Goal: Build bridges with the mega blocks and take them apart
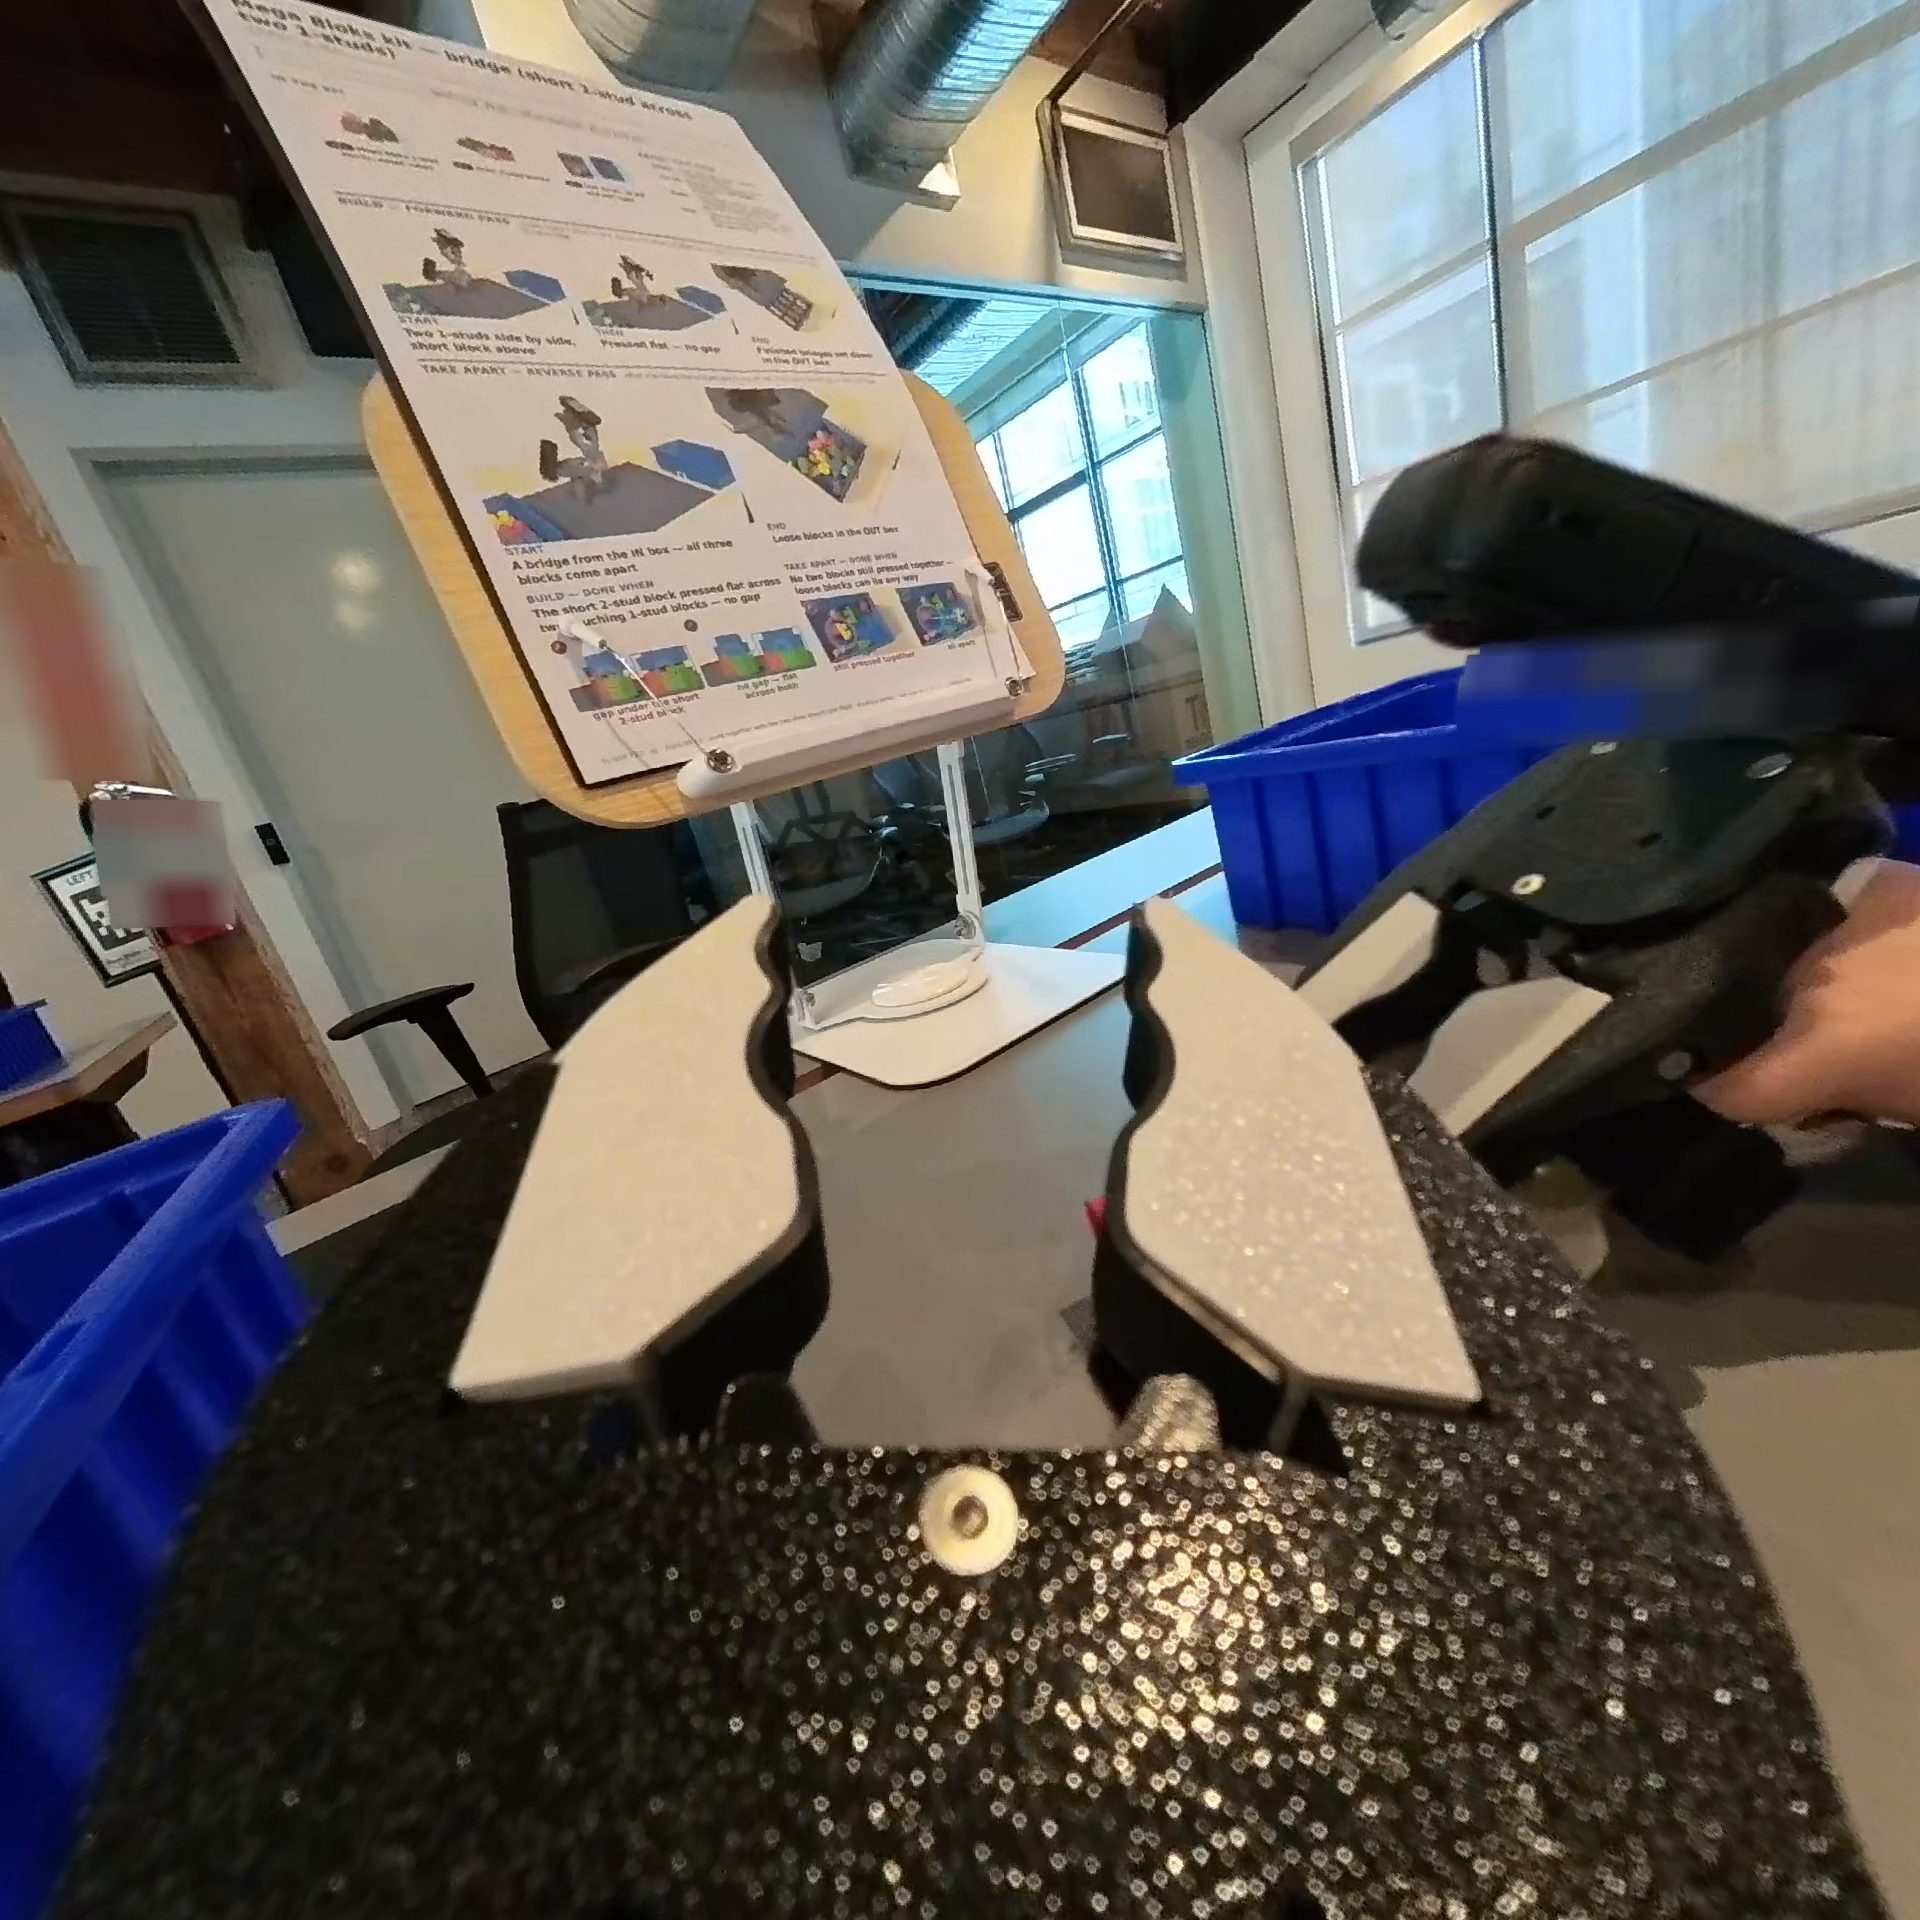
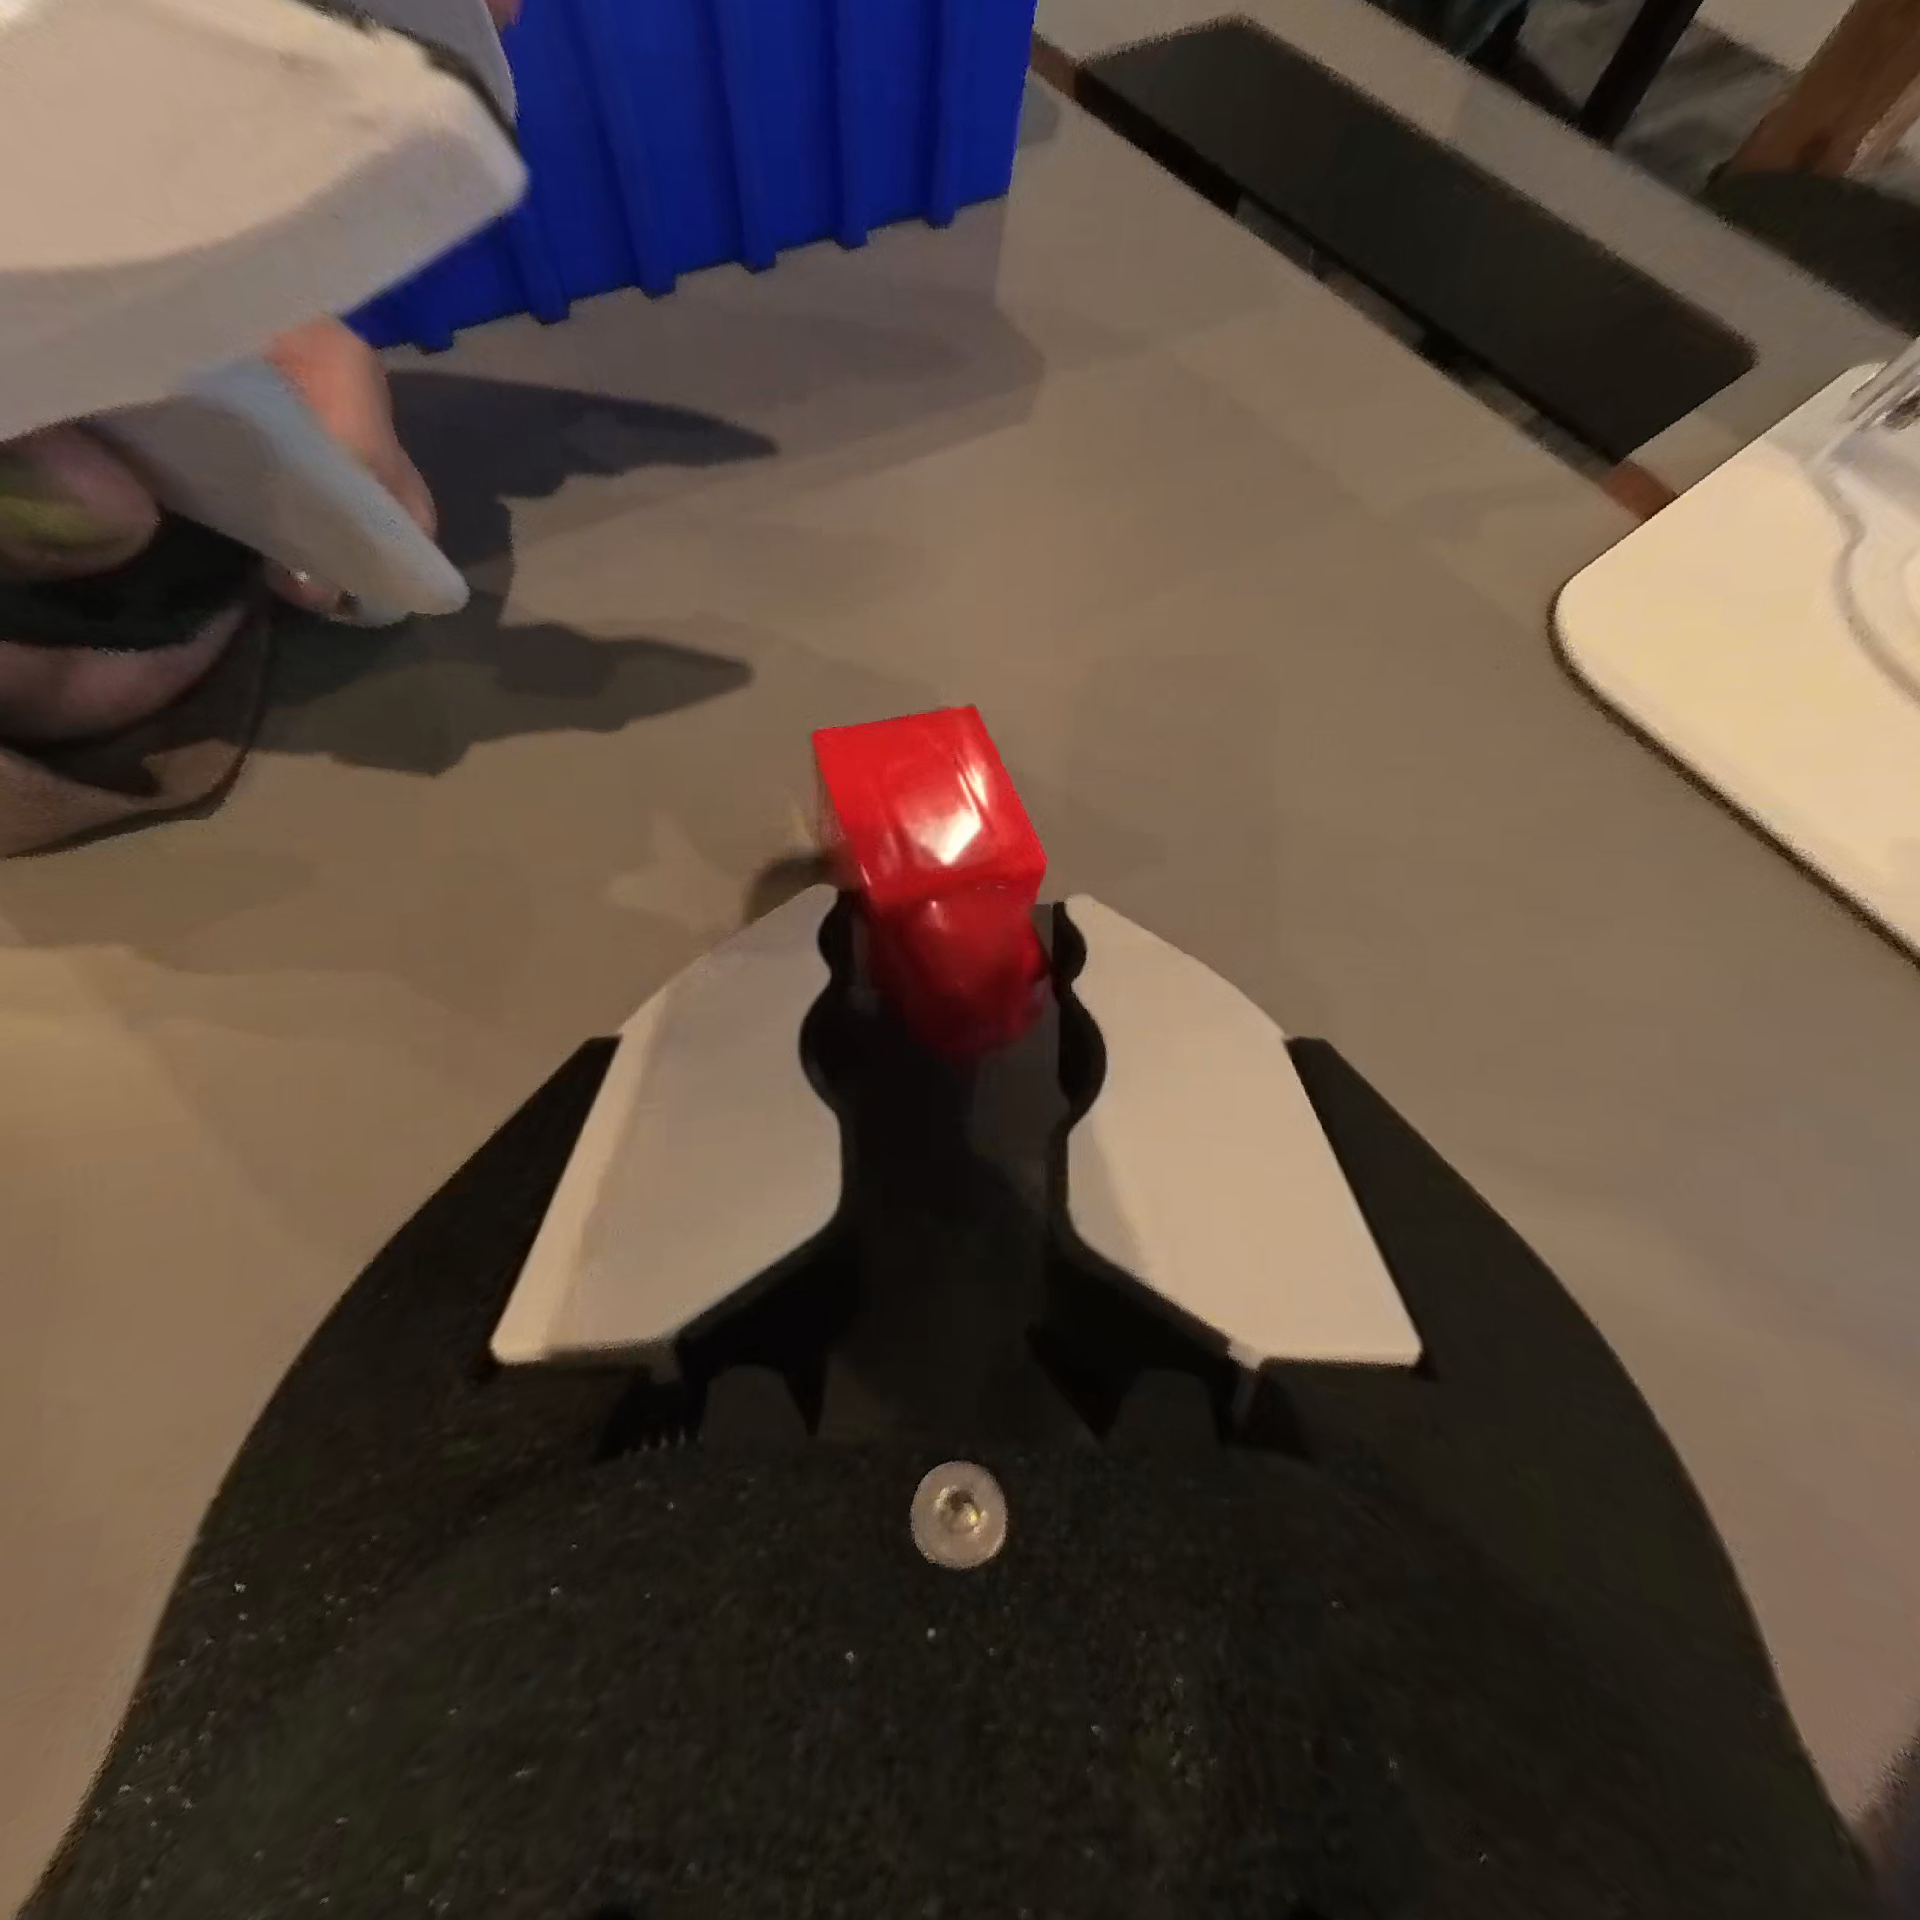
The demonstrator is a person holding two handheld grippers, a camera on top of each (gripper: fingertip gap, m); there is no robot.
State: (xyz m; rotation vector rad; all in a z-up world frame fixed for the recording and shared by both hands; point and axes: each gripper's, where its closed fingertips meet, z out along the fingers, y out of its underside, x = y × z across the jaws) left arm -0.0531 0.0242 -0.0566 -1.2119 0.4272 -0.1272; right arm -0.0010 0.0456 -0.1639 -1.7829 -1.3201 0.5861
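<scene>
My right gripper [image 2: 951,920] is shut on a red one-stud mega block [image 2: 930,821]. The stud end is between the fingers and the square body sticks out ahead, a little above the grey table [image 2: 1195,540]. My left gripper [image 1: 956,935] is open and empty, tilted up toward the instruction sheet. The right gripper [image 1: 1382,966] also shows in the left wrist view, held by a hand [image 1: 1829,1029] just right of the left gripper. The left gripper's pale, blurred body [image 2: 208,208] shows at the upper left of the right wrist view.
A blue bin [image 1: 125,1299] stands at the left and another [image 1: 1340,800] at the back right. A blue bin [image 2: 748,135] also shows in the right wrist view. An instruction sheet on a wooden board [image 1: 644,447] stands on a white base [image 2: 1745,623]. A black chair [image 1: 582,914] is behind the table.
</scene>
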